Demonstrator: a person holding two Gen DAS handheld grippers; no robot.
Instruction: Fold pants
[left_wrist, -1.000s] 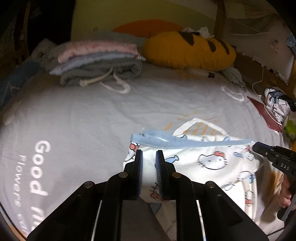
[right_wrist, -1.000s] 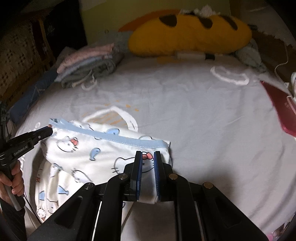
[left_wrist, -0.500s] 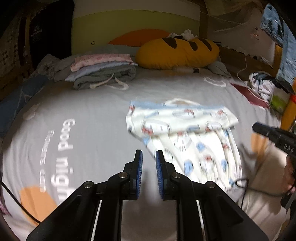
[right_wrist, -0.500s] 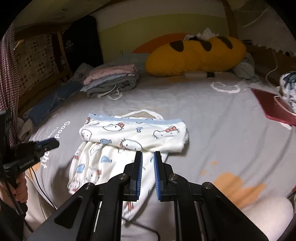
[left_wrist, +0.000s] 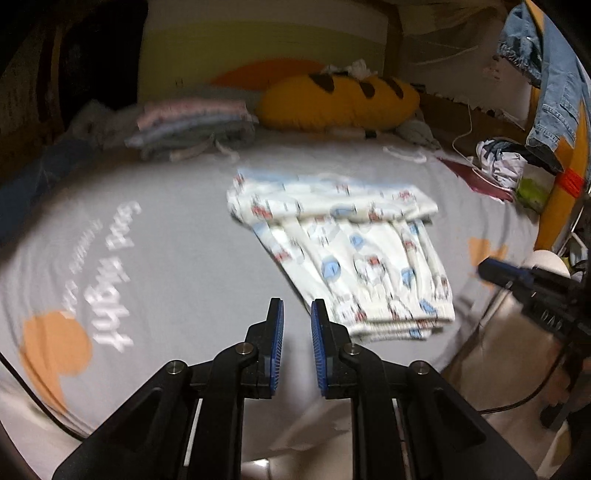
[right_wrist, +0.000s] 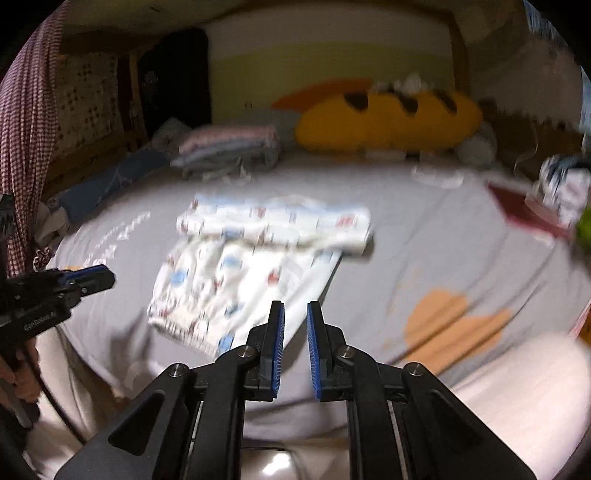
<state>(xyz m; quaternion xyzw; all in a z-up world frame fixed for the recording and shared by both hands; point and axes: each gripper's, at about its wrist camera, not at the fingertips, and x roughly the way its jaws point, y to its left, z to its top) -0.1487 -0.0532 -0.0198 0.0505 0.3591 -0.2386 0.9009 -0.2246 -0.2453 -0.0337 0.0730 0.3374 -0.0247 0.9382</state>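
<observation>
White cartoon-print pants (left_wrist: 343, 243) with a blue waistband lie on the grey bed sheet (left_wrist: 155, 236), the waist end folded over the legs. They also show in the right wrist view (right_wrist: 255, 254). My left gripper (left_wrist: 297, 314) is open and empty, held above the sheet just left of the leg cuffs. My right gripper (right_wrist: 295, 306) is open and empty, above the near right edge of the pants. Each gripper shows in the other's view: the right gripper (left_wrist: 517, 277) and the left gripper (right_wrist: 85, 278). Both views are motion-blurred.
A stack of folded clothes (left_wrist: 192, 122) and a yellow bread-shaped pillow (left_wrist: 340, 103) lie at the head of the bed. A red book (right_wrist: 517, 210) and crumpled clothes (left_wrist: 498, 166) are at the right edge. Jeans (left_wrist: 554, 74) hang at right.
Both grippers let go of the pants' waist, which now lies folded over the legs, and pulled back toward the near edge of the bed.
</observation>
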